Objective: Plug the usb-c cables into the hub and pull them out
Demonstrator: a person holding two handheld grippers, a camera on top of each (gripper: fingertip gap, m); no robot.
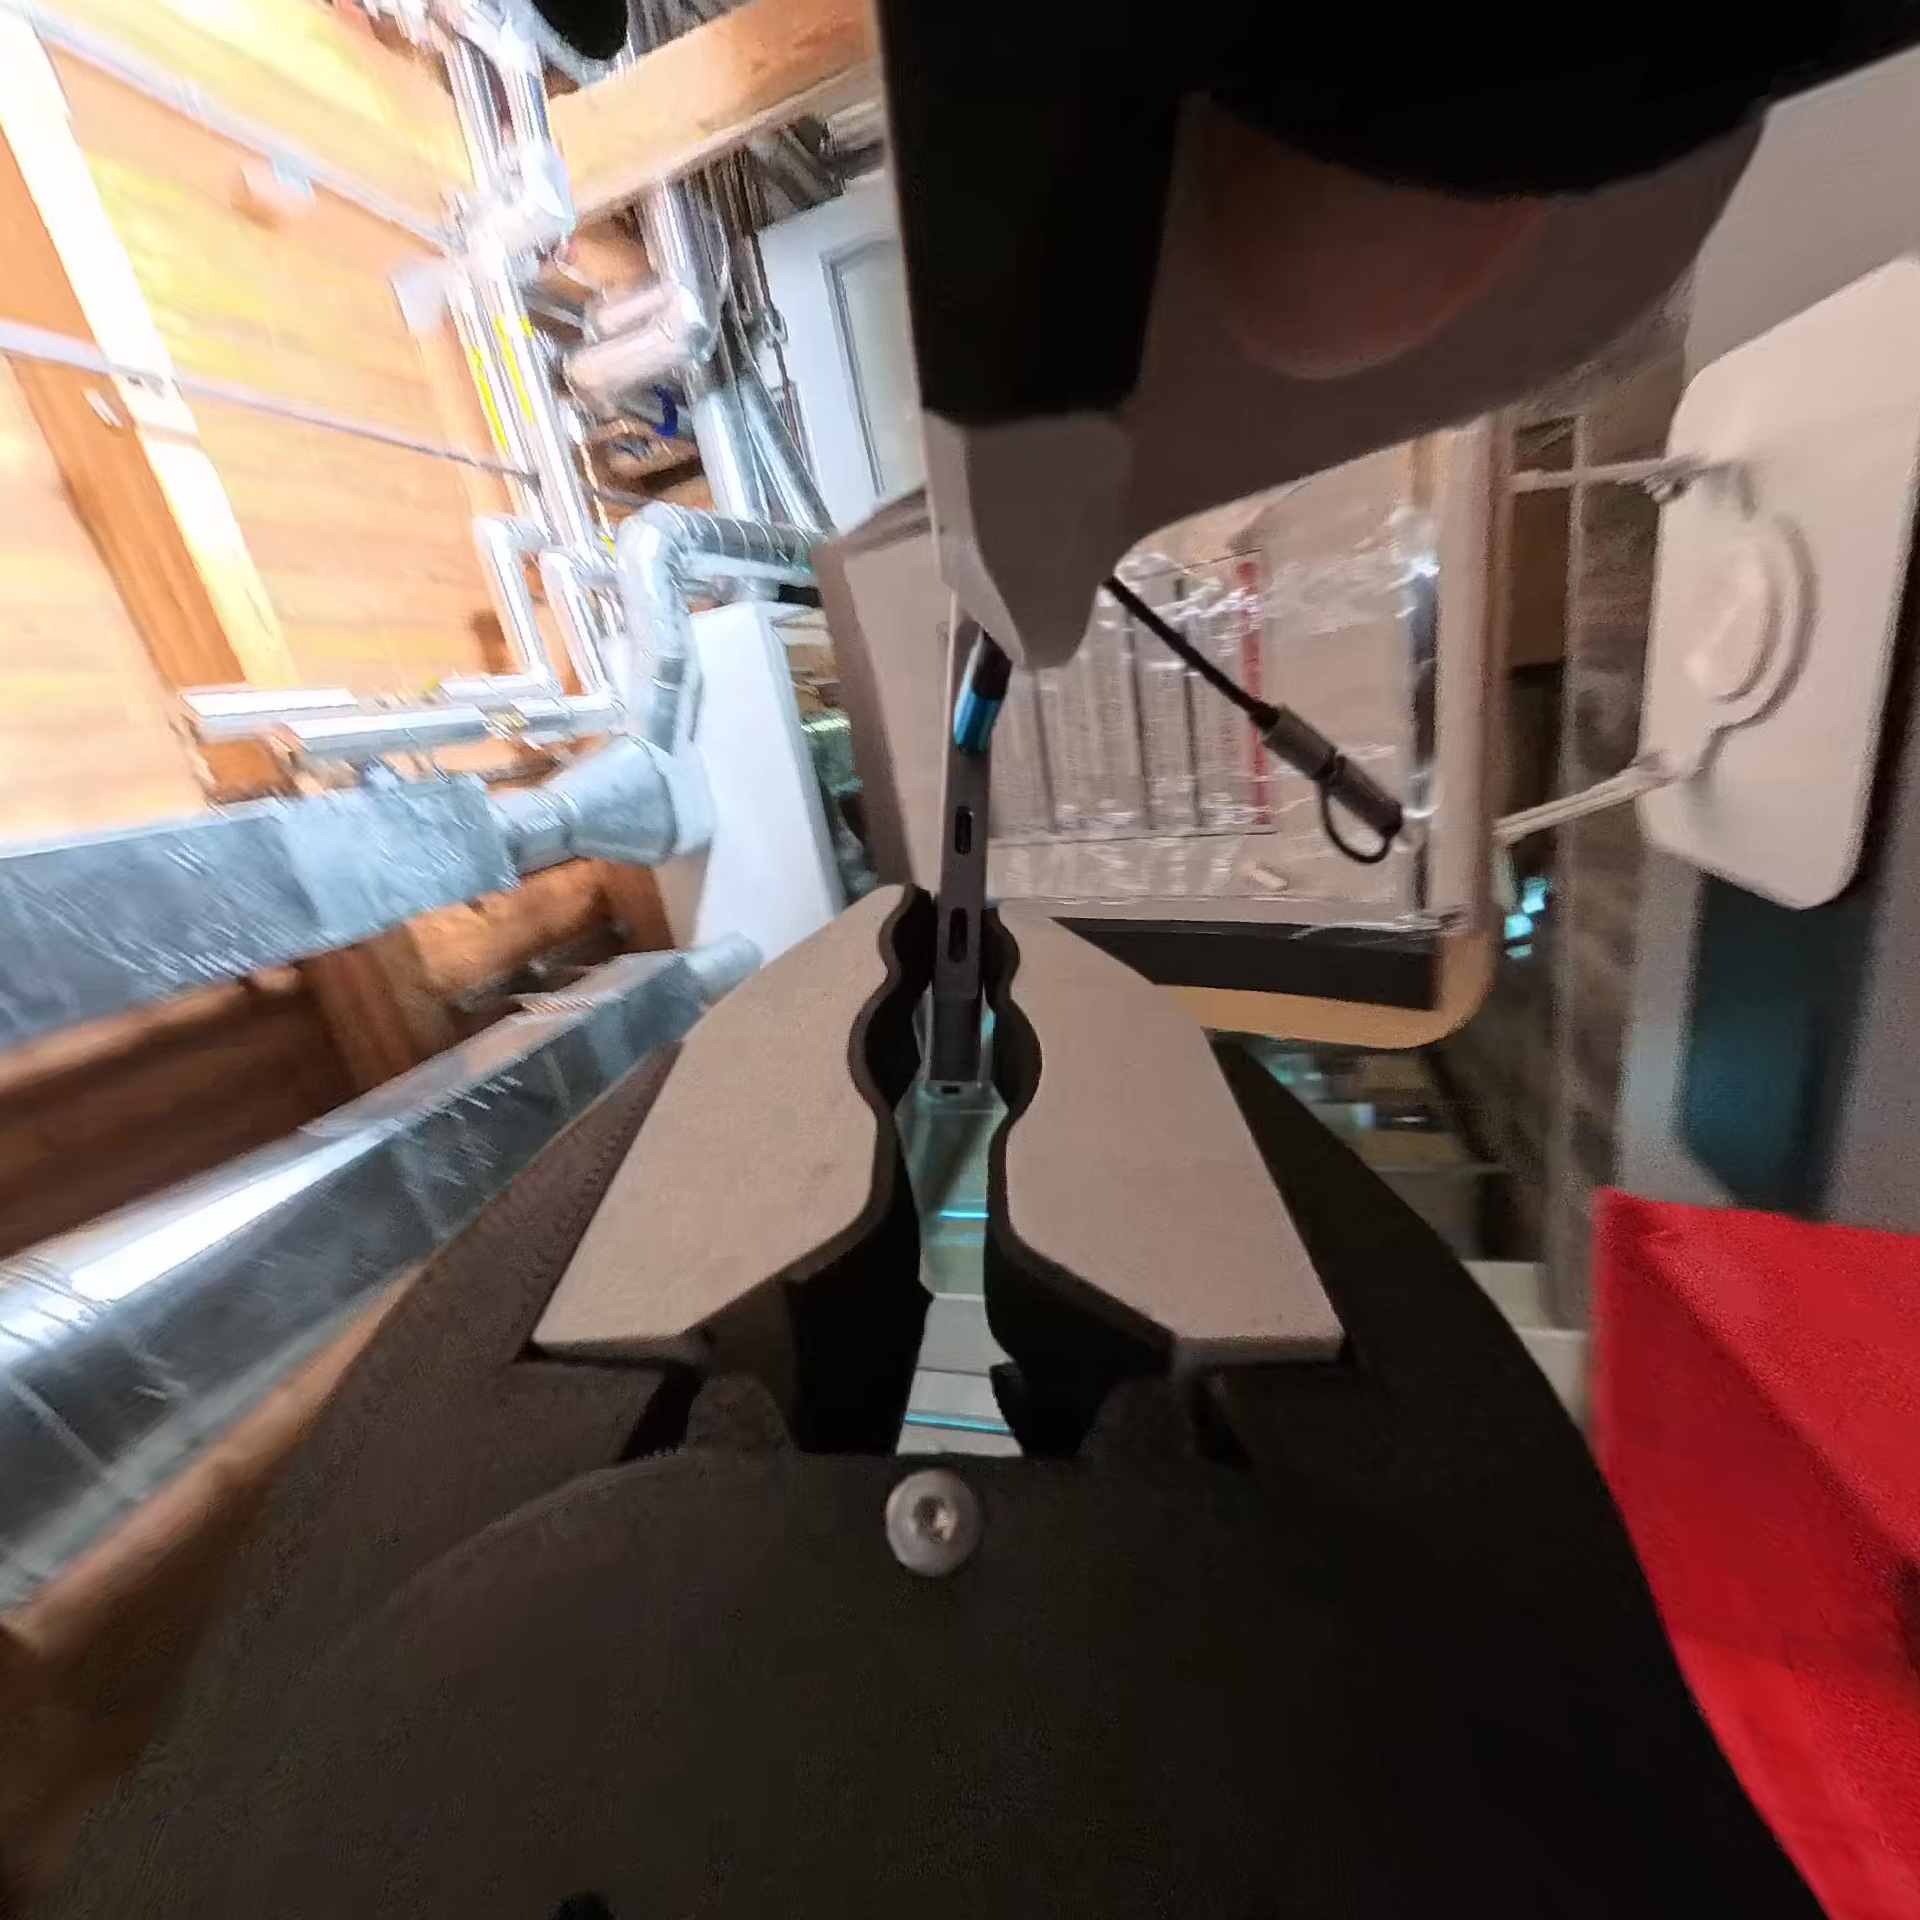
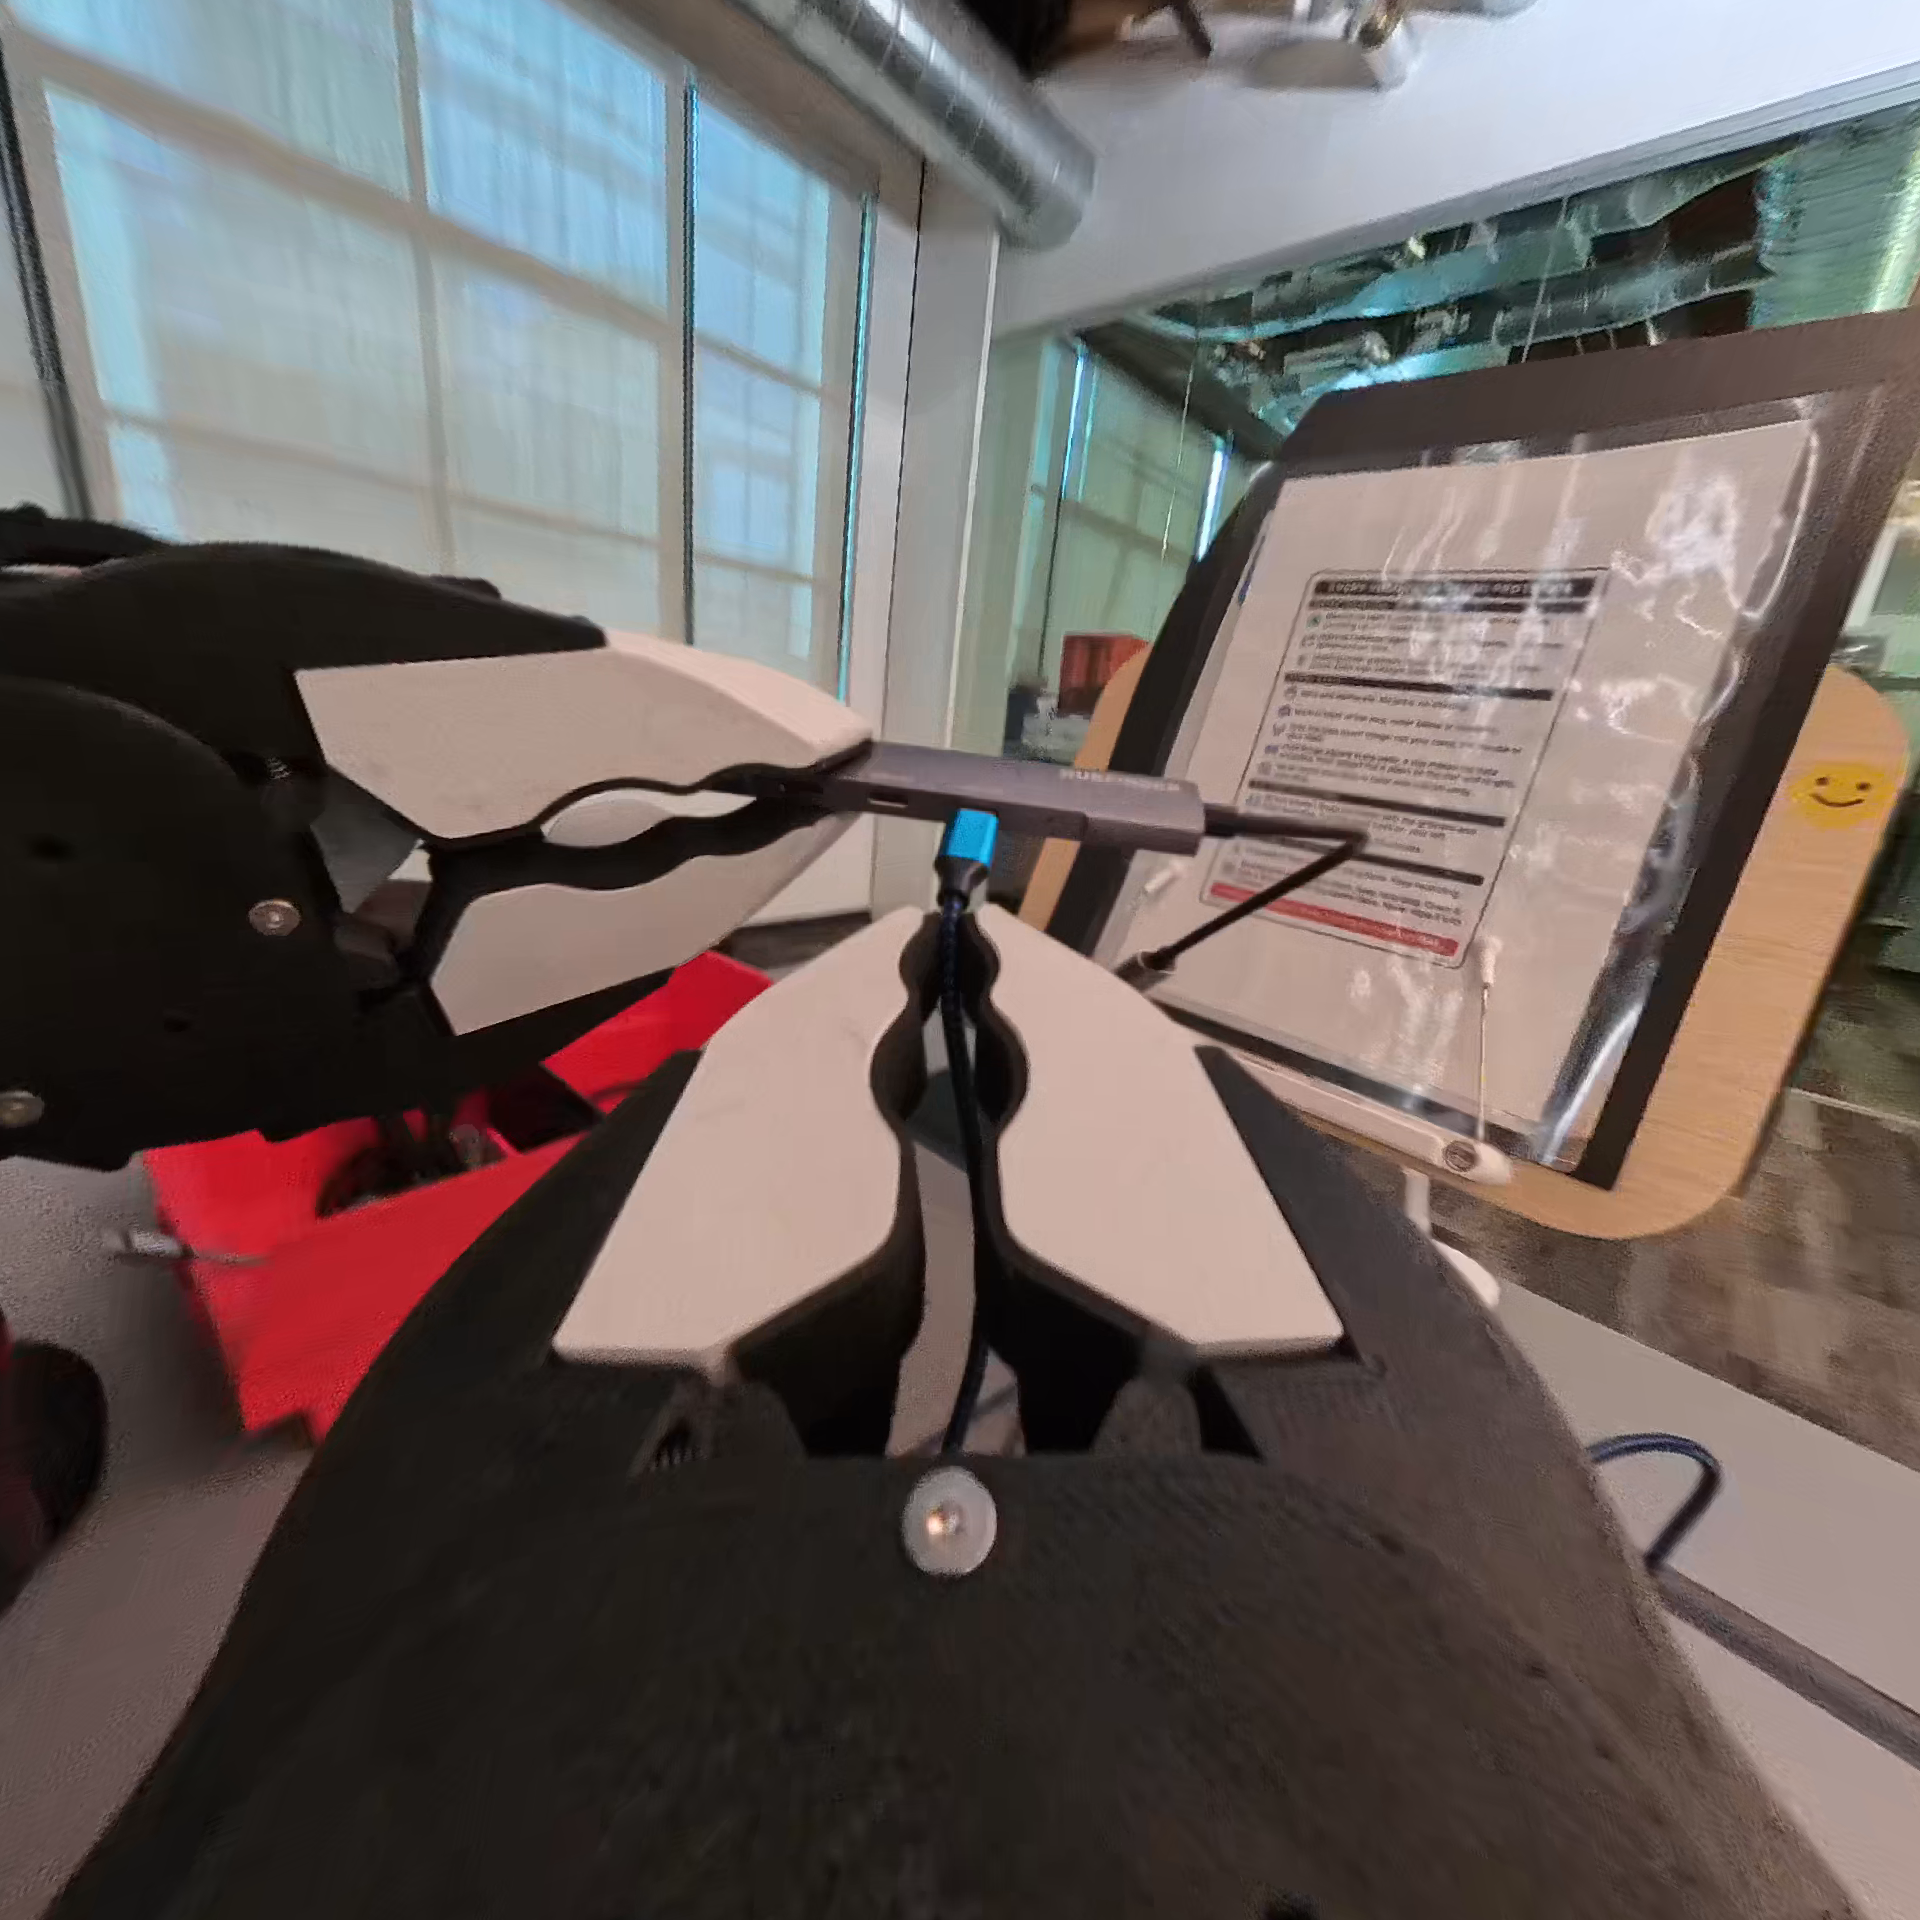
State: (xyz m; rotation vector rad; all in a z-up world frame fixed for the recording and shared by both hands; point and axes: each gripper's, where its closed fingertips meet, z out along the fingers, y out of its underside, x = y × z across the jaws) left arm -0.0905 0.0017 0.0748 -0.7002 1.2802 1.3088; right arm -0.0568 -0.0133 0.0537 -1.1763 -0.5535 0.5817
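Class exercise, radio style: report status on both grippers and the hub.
Left gripper shut on hub, held in mid-air. Right gripper shut on braided cable; blue plug at hub port. Nothing in the way.

The left wrist view looks forward along the left hand-held gripper, rolled sideways so the room stands on edge, very close to the hub at its fingertips. The right wrist view looks forward and slightly upward along the right hand-held gripper, upright, equally close. Both share the hub, the blue plug, the sheet stand beyond and each other's gripper.
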